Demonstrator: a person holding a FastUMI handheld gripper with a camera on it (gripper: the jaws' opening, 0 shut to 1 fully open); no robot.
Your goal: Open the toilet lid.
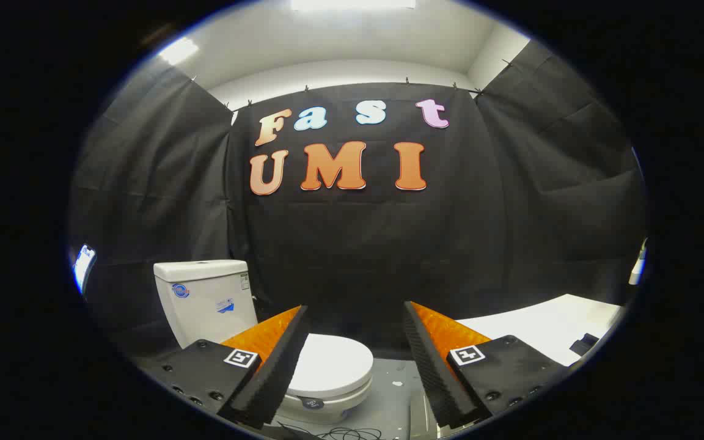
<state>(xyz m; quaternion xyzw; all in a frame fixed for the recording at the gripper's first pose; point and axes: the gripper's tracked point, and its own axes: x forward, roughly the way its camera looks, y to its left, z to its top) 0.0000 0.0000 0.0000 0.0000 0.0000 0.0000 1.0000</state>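
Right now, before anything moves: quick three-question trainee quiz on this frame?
1. True or false: the white oval toilet lid is raised against the white ceramic tank.
2. The gripper fingers are: A) shut on the lid B) open, holding nothing C) shut, holding nothing.
3. Fill in: the lid lies ___ the fingers, toward the left one.

Key: 1 false, it lies flat, closed. 2 B. 3 beyond.

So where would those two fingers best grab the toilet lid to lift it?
Probably the lid's front rim, the end farthest from the tank. The lid lies flat and shut, apparently hinged by the tank, so its front edge is the free one. The open gripper hangs above and in front, touching nothing; coming in low from the front should let one finger slip beneath.
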